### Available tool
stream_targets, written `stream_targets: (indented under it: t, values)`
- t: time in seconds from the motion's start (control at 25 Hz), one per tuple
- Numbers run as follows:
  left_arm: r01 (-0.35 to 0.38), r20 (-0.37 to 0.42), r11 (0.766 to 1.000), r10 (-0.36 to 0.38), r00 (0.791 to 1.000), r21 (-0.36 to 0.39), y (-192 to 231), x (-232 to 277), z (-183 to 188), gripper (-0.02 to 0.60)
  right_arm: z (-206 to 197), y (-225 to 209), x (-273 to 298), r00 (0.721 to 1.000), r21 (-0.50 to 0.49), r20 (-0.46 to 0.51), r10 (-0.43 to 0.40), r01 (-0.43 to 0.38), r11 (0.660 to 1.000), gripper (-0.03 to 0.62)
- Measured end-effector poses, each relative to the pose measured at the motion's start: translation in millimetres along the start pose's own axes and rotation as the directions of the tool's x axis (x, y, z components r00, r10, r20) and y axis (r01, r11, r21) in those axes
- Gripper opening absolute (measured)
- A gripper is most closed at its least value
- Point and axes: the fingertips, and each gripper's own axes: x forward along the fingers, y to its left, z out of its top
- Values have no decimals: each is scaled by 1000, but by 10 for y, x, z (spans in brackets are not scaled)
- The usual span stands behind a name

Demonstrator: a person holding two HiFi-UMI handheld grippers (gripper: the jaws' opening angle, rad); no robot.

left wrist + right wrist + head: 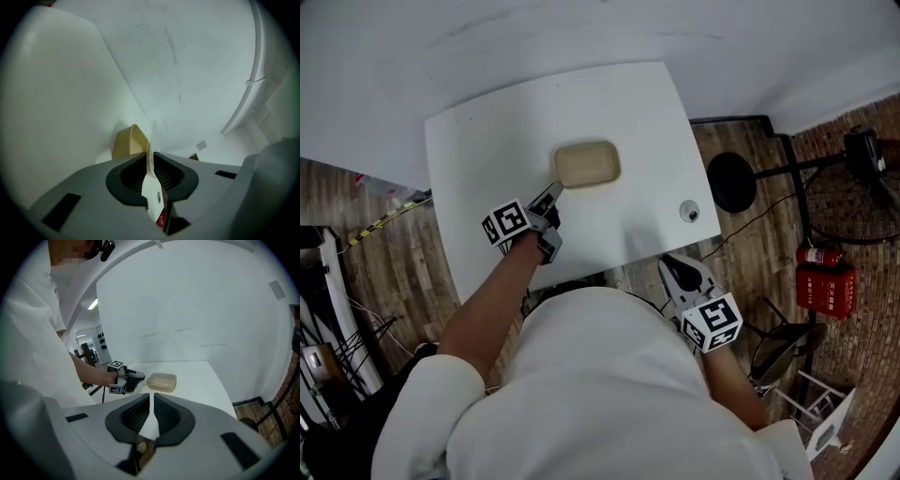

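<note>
Left gripper (554, 193) pinching clear lid (153, 137) at box (126, 141) 7 o'clock corner; I'd grip firm. Right gripper (680, 269) pressed together, empty.

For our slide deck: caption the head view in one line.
Left gripper clamps a lidded beige box's corner on a white table; right gripper hovers by its near edge.

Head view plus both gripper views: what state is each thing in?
left gripper: shut on the clear lid.
right gripper: shut, empty.
clear lid: pinched at its edge; whether seated, cannot tell.
tan container: upright on the white table.
</note>
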Motion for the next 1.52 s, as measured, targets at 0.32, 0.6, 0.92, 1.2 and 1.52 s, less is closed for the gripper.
stream_targets:
  t: [0.32,0.6,0.92,1.2,1.52]
  values:
    - [54,56,998,-52,997,-34,-277,-113,-25,58,21,-87,-14,999,-18,17,47,-46,999,28]
    - [122,126,991,-115,985,-48,-663,-341,-4,58,88,-156,89,993,-61,24,119,-117,991,8]
    - [181,214,982,-164,963,-61,-1165,-716,-34,58,106,-189,272,976,-133,6,219,-216,967,8]
    - [179,297,983,-164,941,-24,-1448,-1143,-263,58,41,-139,273,953,-203,-14,302,-299,933,8]
    - [172,337,985,-152,929,-31,-1596,-1327,-532,57,-45,-124,253,933,-235,-50,357,-358,904,8]
